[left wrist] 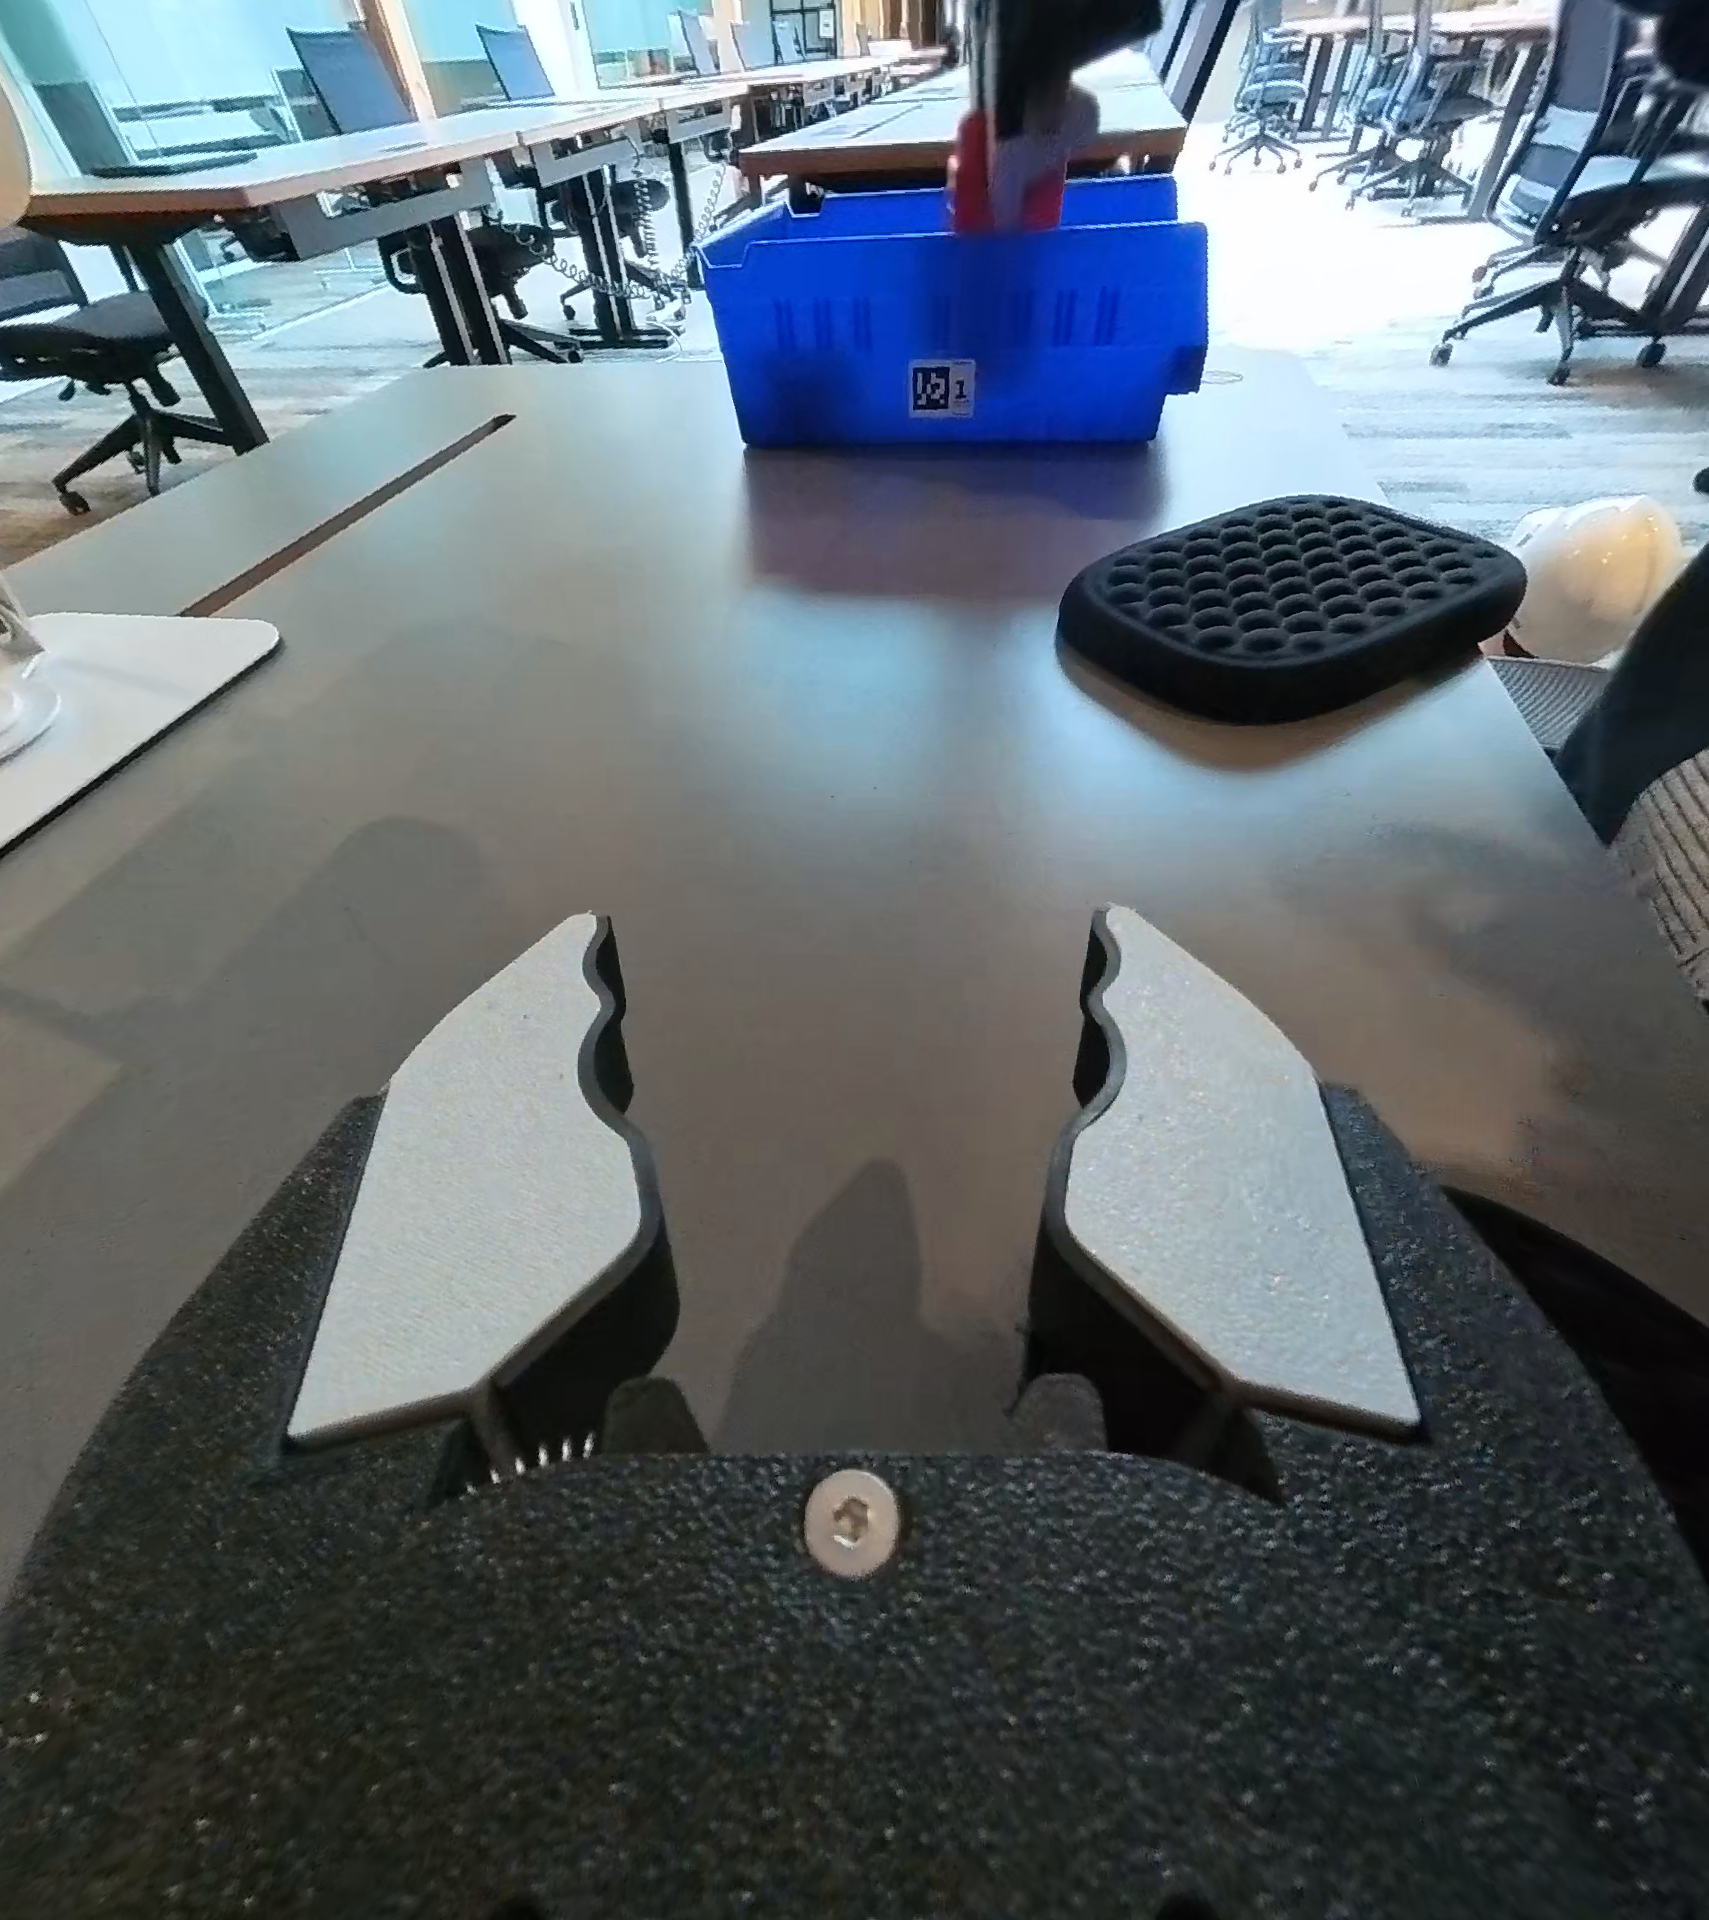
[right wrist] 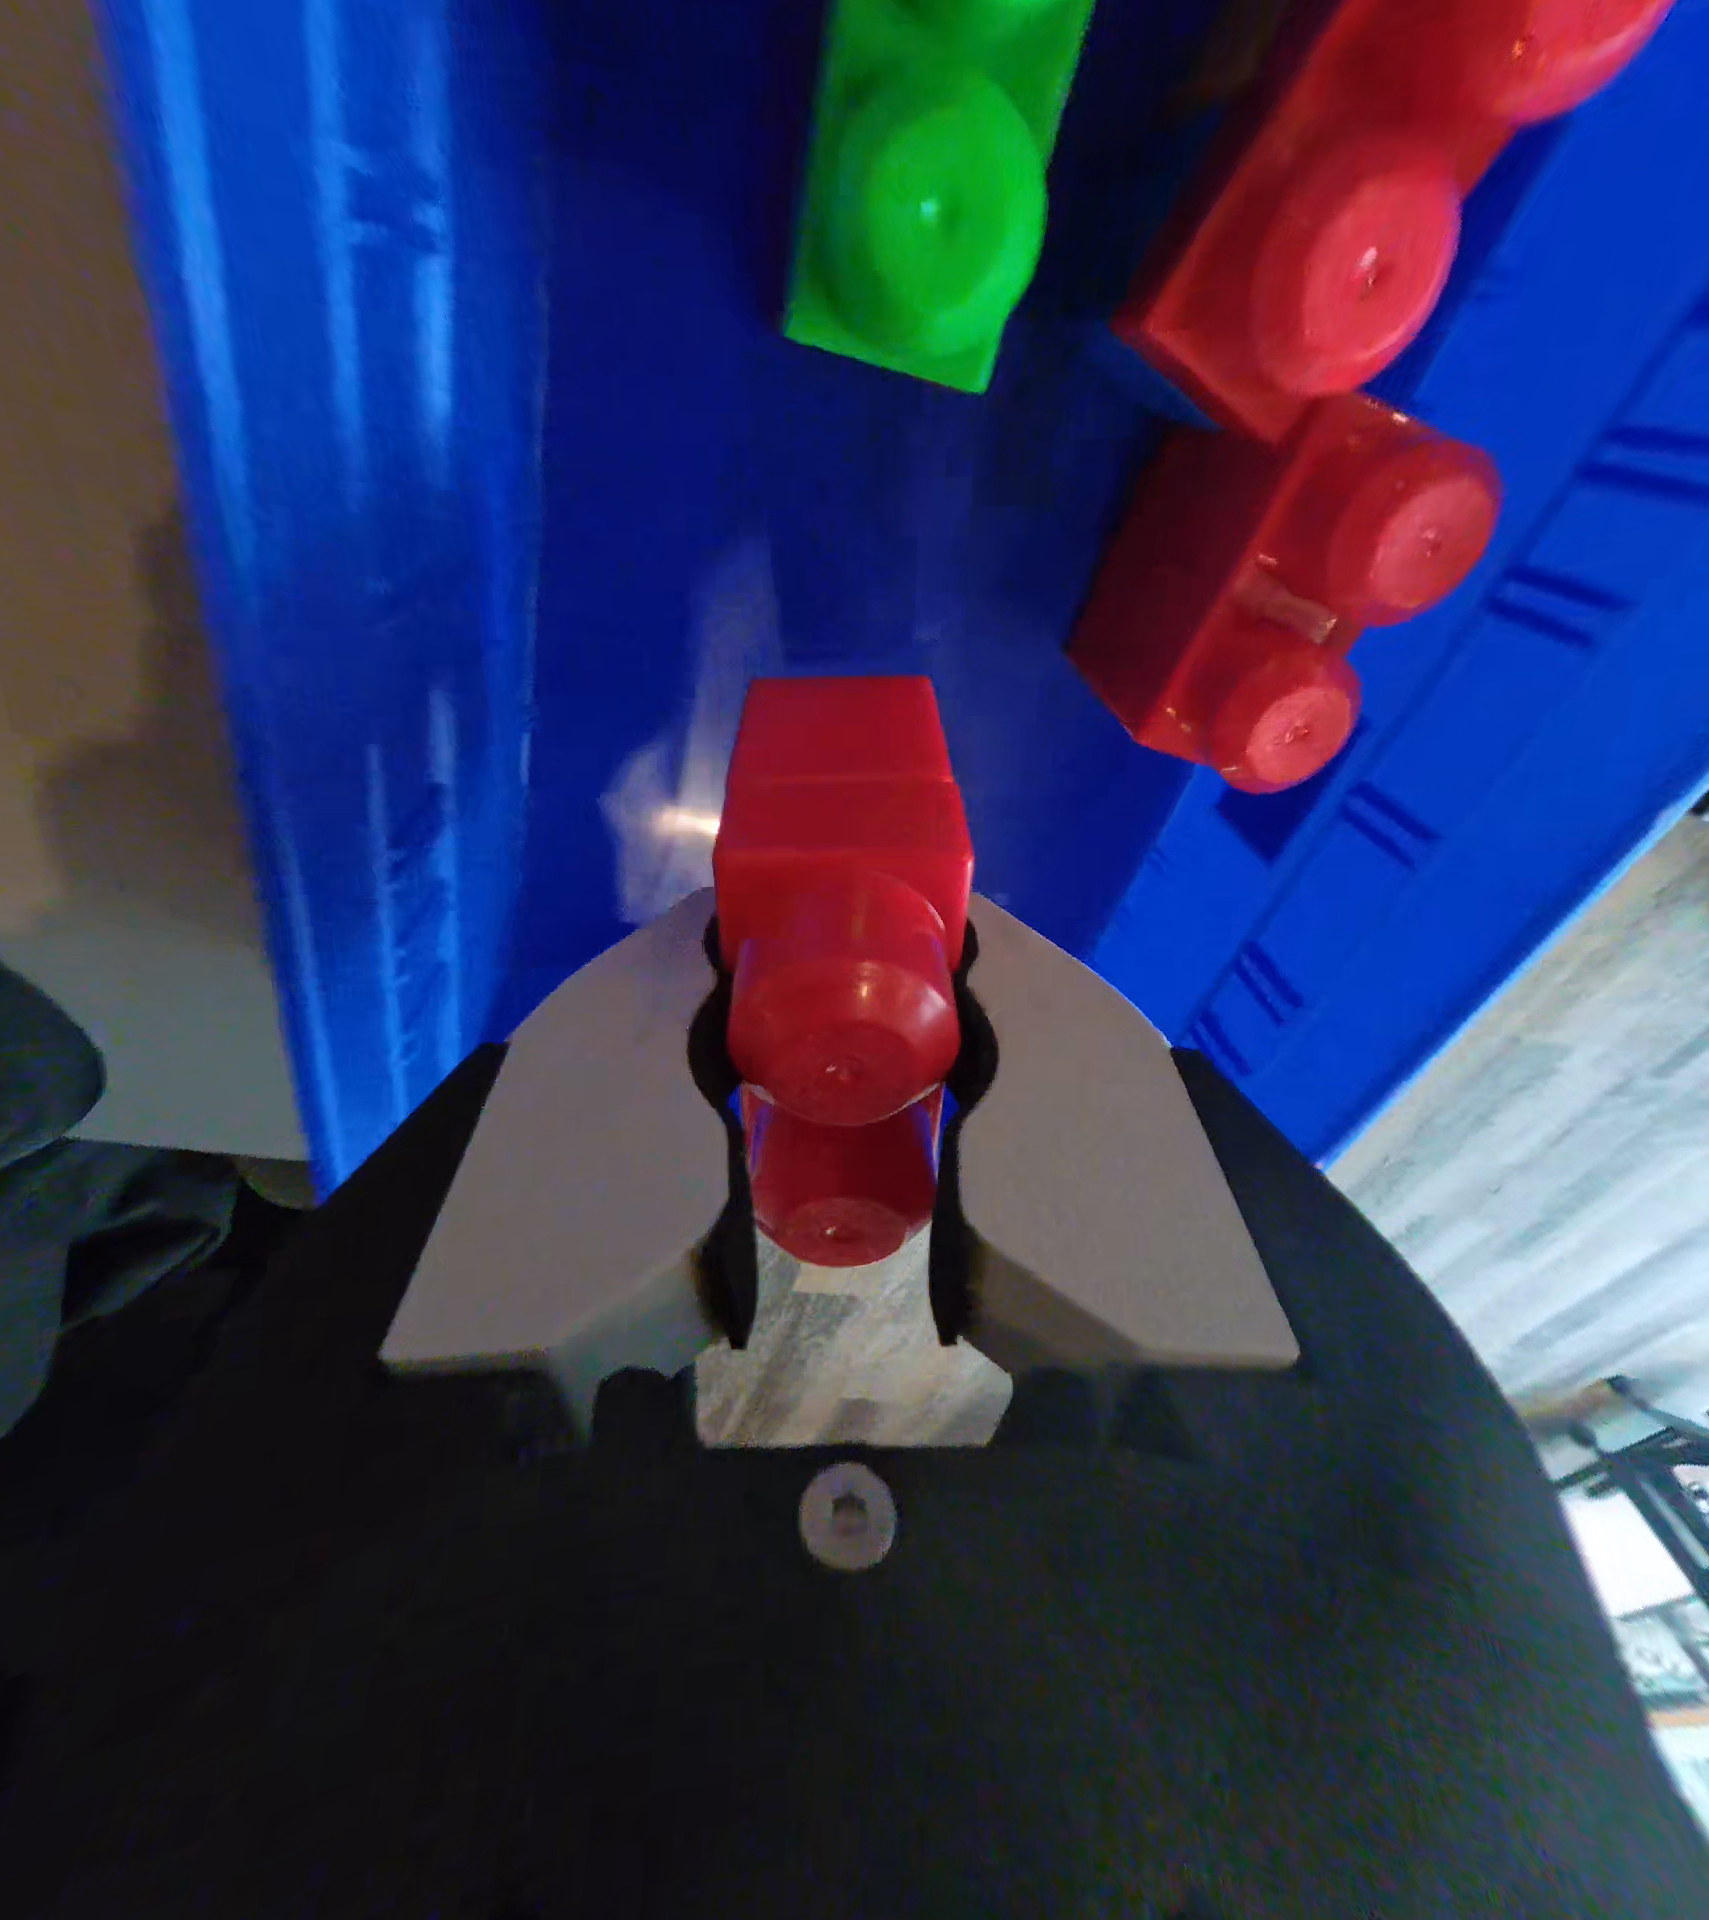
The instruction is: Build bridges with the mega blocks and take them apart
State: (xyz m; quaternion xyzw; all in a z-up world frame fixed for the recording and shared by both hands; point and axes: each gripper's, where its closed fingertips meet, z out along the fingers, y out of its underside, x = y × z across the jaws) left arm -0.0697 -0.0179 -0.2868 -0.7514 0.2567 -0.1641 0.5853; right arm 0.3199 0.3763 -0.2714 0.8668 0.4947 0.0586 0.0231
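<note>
Left gripper low over the dark tabletop, fingers spread wide, nothing between them. At about 10 o'clock from it, a white stand base on the table; at about 1 o'clock, a black honeycomb pad, and just past that a white hard hat at the table's edge. Straight ahead at 12 o'clock, at the far end of the table, the blue bin.

Right gripper is over the bin, pinching a red block by its studded end, studs facing the camera; the block's far end points down into the bin. In the left wrist view it shows blurred above the bin's rim.

Deeper inside the bin, at 12 o'clock from the held block, a green block; at 1 to 2 o'clock a two-stud red block and, beyond it, a longer red block. The two appear to touch.

Rows of desks and office chairs fill the room behind.
</note>
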